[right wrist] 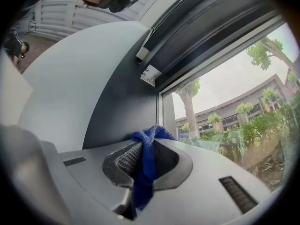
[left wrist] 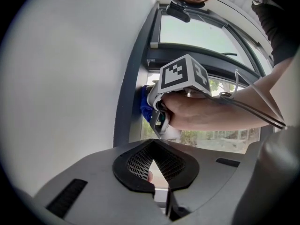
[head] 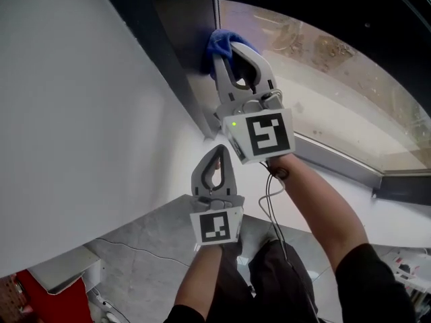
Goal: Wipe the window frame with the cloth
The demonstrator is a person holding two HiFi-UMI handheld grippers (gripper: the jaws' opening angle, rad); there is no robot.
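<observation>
My right gripper point(head: 225, 48) is shut on a blue cloth point(head: 222, 40) and holds it against the dark grey upright of the window frame point(head: 176, 66), close to the glass point(head: 323, 79). In the right gripper view the cloth point(right wrist: 146, 161) hangs pinched between the jaws point(right wrist: 149, 142), with a bunch of it touching the frame point(right wrist: 124, 102). My left gripper point(head: 217, 152) hovers lower, nearer to me, shut and empty, pointing at the wall beside the frame. The left gripper view shows its jaws point(left wrist: 153, 143) met at the tips and the cloth point(left wrist: 144, 104) beyond, pressed on the frame point(left wrist: 129, 102).
A white wall point(head: 67, 113) runs along the left of the frame. The lower frame rail point(head: 337, 161) crosses at the right under the glass. A cable point(head: 271, 204) trails from the right gripper along the arm. A red thing point(head: 40, 296) sits on the floor at bottom left.
</observation>
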